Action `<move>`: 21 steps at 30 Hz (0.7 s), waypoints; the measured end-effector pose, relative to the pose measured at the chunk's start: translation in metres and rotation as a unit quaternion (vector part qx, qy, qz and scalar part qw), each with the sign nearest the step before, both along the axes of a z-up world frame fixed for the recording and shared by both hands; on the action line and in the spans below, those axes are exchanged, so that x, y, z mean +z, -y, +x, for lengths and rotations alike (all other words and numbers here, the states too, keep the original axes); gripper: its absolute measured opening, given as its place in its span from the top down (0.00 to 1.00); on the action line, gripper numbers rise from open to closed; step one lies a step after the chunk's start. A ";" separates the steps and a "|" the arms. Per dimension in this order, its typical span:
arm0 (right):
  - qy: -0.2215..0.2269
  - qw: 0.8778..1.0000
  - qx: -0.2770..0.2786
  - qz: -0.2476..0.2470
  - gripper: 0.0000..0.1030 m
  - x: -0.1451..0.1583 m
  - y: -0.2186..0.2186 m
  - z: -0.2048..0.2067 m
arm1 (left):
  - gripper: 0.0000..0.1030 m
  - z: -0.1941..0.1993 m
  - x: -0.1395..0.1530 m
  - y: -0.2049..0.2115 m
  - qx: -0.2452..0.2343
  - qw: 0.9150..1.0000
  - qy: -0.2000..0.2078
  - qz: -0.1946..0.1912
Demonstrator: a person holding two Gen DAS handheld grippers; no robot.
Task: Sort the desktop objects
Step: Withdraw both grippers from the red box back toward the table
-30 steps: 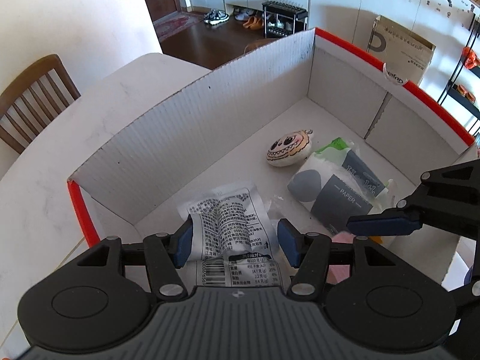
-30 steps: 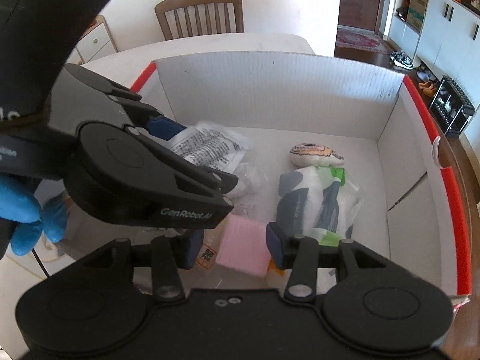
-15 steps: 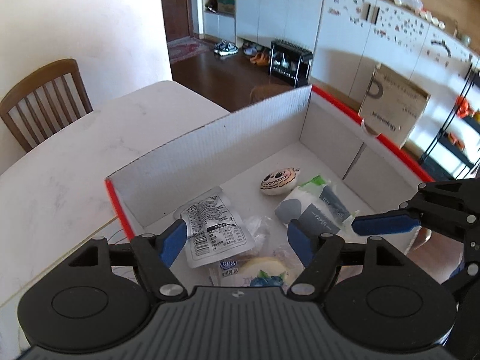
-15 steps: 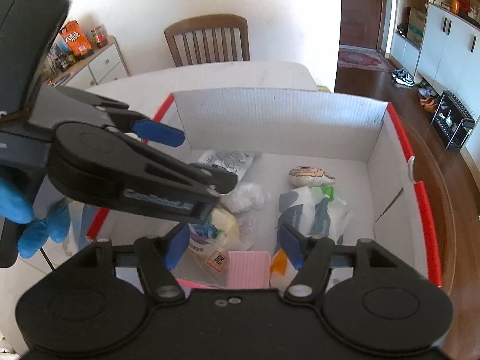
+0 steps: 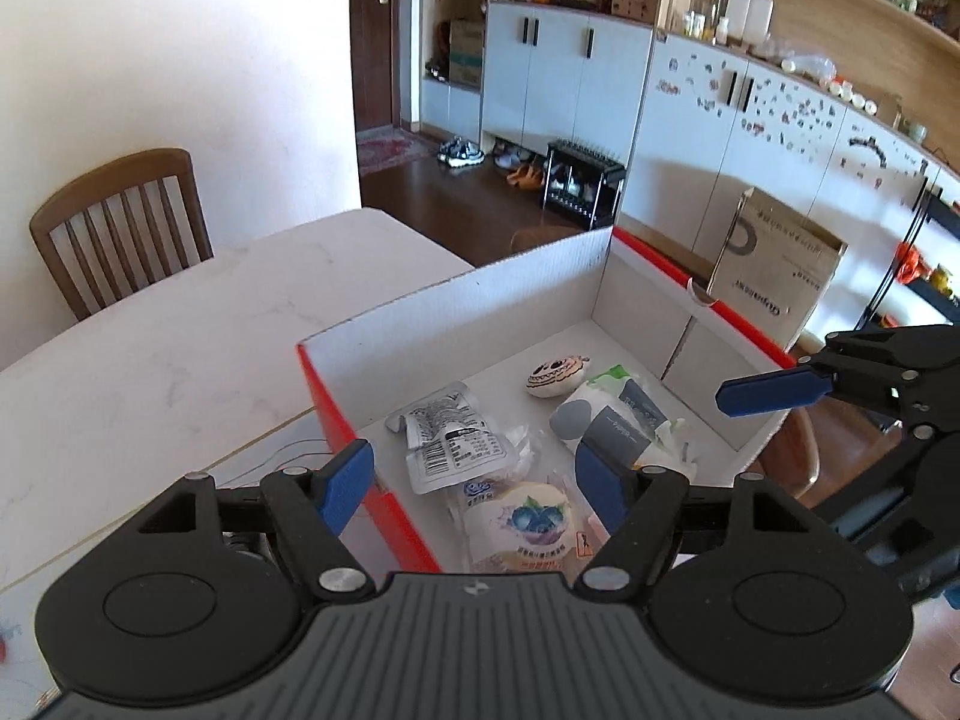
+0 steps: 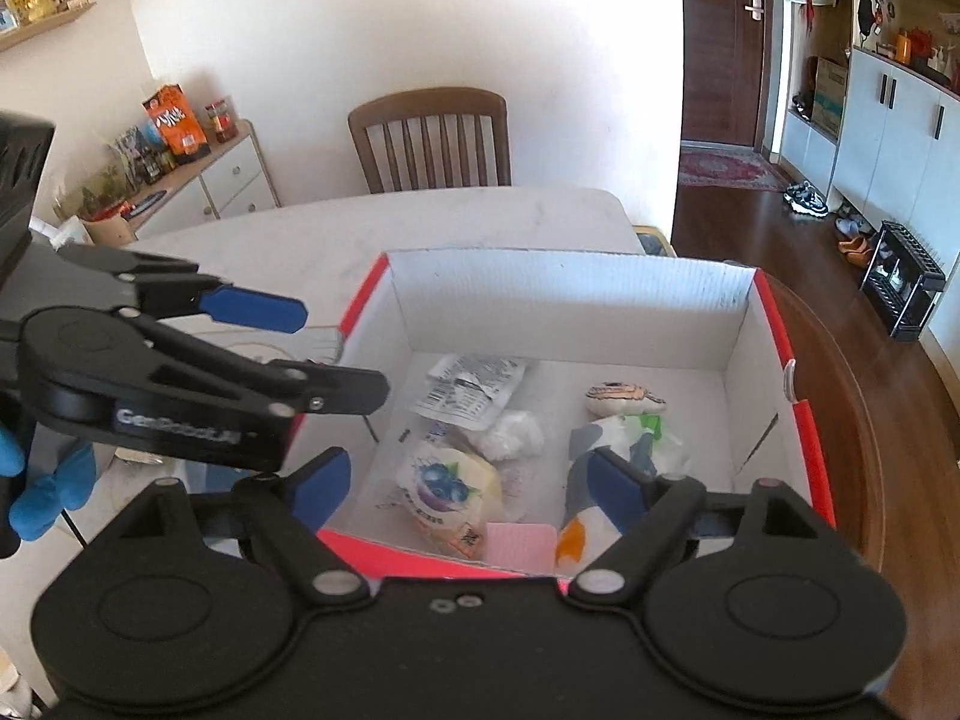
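A white cardboard box with red rims [image 5: 480,306] [image 6: 570,300] stands on the white table. It holds a printed clear packet [image 5: 447,438] [image 6: 471,390], a blueberry bread pack [image 5: 528,525] [image 6: 444,480], a tissue pack [image 5: 618,420] [image 6: 612,444], a painted stone-like toy [image 5: 555,372] [image 6: 624,396] and a pink pad [image 6: 519,546]. My left gripper [image 5: 474,480] is open and empty, held above the box's near left corner. My right gripper [image 6: 468,483] is open and empty above the box's near rim.
The white marble table [image 5: 180,348] stretches left of the box. A wooden chair [image 6: 429,138] stands behind it. A sideboard with snacks [image 6: 180,180] is at the far left. A brown carton [image 5: 774,276] sits on the floor to the right.
Both grippers have risen and pulled back out of the box, empty. The printed packet now lies free on the box floor, and the bread pack has come into view.
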State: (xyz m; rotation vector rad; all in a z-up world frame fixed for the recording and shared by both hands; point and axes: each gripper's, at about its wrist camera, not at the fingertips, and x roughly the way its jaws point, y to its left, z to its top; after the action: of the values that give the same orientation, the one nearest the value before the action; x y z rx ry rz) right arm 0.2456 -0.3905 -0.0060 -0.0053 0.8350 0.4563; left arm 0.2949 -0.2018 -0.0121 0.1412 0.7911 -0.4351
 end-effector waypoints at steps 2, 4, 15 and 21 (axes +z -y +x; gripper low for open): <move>0.002 1.000 0.000 0.004 0.15 0.003 -0.003 -0.003 | 0.27 -0.007 0.004 -0.008 0.003 1.000 0.008 -0.004; 0.005 1.000 0.000 0.008 0.12 0.006 -0.006 -0.008 | 0.22 -0.015 0.008 -0.018 0.004 1.000 0.012 -0.011; 0.019 1.000 0.004 0.018 0.07 0.020 -0.042 -0.029 | 0.20 -0.053 0.008 -0.076 0.022 0.999 0.016 -0.027; 0.023 0.999 0.009 0.021 0.05 0.024 -0.067 -0.040 | 0.15 -0.076 0.003 -0.111 0.033 0.999 0.016 -0.023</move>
State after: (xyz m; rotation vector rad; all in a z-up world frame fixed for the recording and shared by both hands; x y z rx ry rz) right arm 0.2053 -0.3239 0.0184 0.0163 0.7795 0.4885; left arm 0.2194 -0.0910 -0.0091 0.0781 0.7517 -0.3883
